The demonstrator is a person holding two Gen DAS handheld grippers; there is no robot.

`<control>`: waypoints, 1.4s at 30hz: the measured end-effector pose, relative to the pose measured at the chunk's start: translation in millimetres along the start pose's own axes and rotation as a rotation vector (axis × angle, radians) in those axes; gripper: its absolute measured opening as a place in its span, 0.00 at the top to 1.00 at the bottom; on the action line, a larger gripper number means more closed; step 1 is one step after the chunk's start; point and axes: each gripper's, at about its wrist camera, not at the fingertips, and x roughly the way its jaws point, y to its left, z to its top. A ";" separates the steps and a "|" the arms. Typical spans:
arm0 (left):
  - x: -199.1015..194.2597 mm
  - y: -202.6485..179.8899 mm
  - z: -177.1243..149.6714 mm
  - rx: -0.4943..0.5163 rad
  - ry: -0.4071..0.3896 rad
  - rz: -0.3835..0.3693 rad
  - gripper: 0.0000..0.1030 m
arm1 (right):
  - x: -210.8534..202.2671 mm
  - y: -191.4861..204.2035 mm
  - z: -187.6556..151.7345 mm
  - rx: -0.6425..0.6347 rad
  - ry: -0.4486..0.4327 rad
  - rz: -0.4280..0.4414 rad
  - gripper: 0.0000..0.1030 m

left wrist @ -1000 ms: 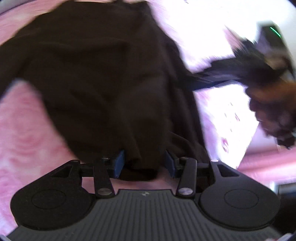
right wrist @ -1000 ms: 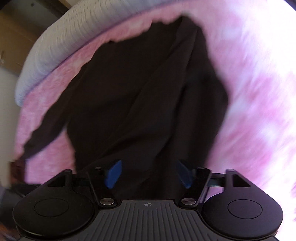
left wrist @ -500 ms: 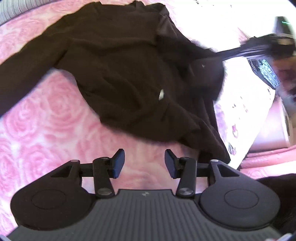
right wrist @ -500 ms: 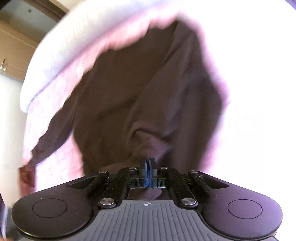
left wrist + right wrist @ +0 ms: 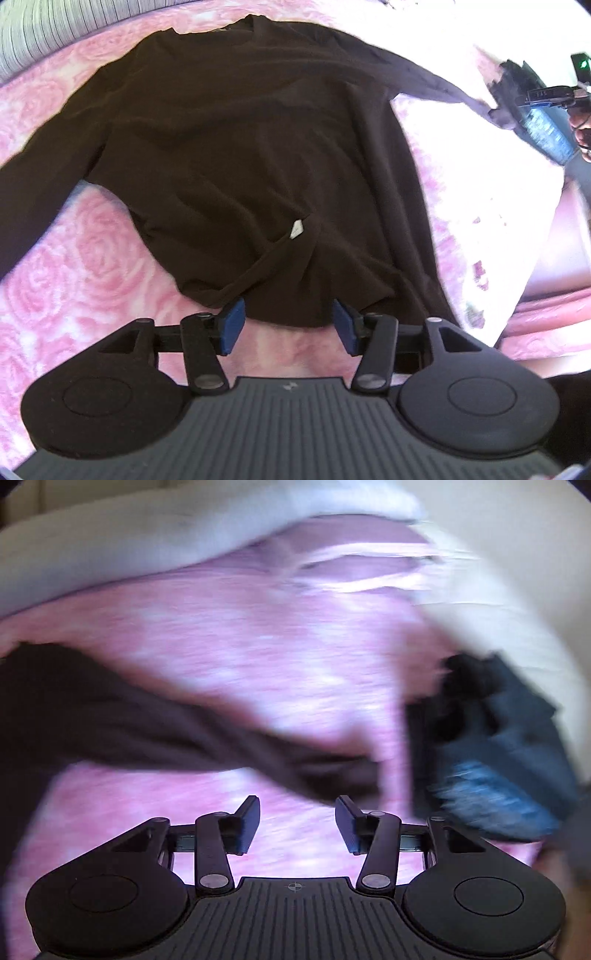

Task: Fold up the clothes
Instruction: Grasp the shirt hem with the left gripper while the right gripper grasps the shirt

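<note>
A dark brown long-sleeved top lies spread on a pink rose-patterned bedspread, collar at the far side, sleeves out to both sides. A small white tag shows near its hem. My left gripper stands open just short of the hem, nothing between its fingers. In the right wrist view my right gripper is open and empty over the bedspread, with one brown sleeve lying just beyond its fingertips. The right gripper also appears far right in the left wrist view, at the sleeve's end.
A grey striped pillow or headboard edge runs along the far left. A dark blue garment, blurred, lies to the right of the sleeve. A pale blanket or pillow borders the far side. The bed's right edge drops off.
The right gripper, shut on the top half a second ago, has opened and swung right along the sleeve. The top now lies spread out flatter. The left gripper stays open, now at the hem.
</note>
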 end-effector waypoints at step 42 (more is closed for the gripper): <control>-31.1 -0.7 -154.0 0.796 0.041 -0.023 0.95 | -64.0 152.8 -208.8 -0.447 0.147 0.094 0.94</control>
